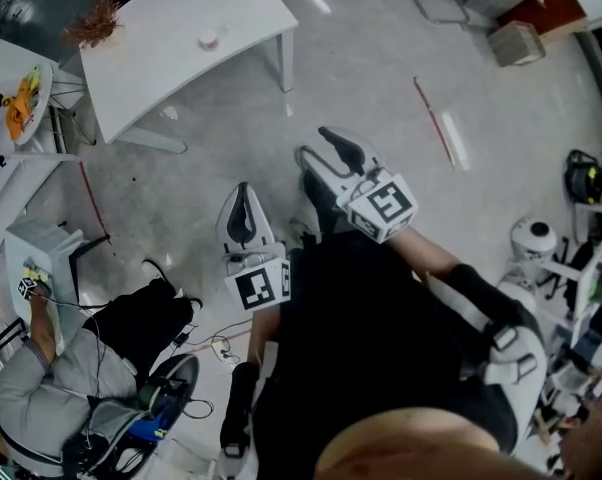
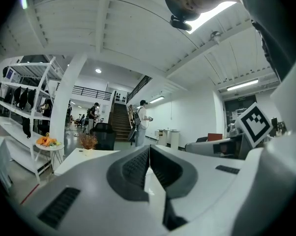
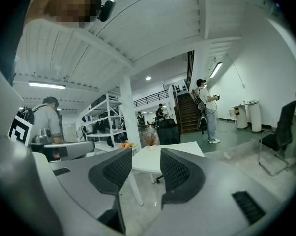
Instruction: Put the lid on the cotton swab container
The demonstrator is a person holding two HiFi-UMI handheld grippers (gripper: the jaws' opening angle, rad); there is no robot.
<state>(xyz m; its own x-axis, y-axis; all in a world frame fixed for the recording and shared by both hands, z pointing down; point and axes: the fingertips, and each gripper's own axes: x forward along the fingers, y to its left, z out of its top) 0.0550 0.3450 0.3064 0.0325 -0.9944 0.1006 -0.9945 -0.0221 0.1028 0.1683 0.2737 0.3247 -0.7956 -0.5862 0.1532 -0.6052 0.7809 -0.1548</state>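
A white table [image 1: 171,38] stands on the grey floor ahead at the upper left of the head view. On it sits a small pale round thing [image 1: 211,38], too small to tell what it is. No lid can be made out. My left gripper [image 1: 243,192] is held in the air well short of the table, its jaws shut with nothing between them [image 2: 148,154]. To its right my right gripper [image 1: 316,144] stands open and empty [image 3: 140,167]. Both gripper views look level towards the table [image 3: 172,156].
A dried plant [image 1: 93,20] stands at the table's far left corner. A small round table [image 1: 26,98] with orange things is at the left. A person [image 1: 41,388] sits at the lower left among cables. A cardboard box [image 1: 514,43] lies on the floor at the upper right.
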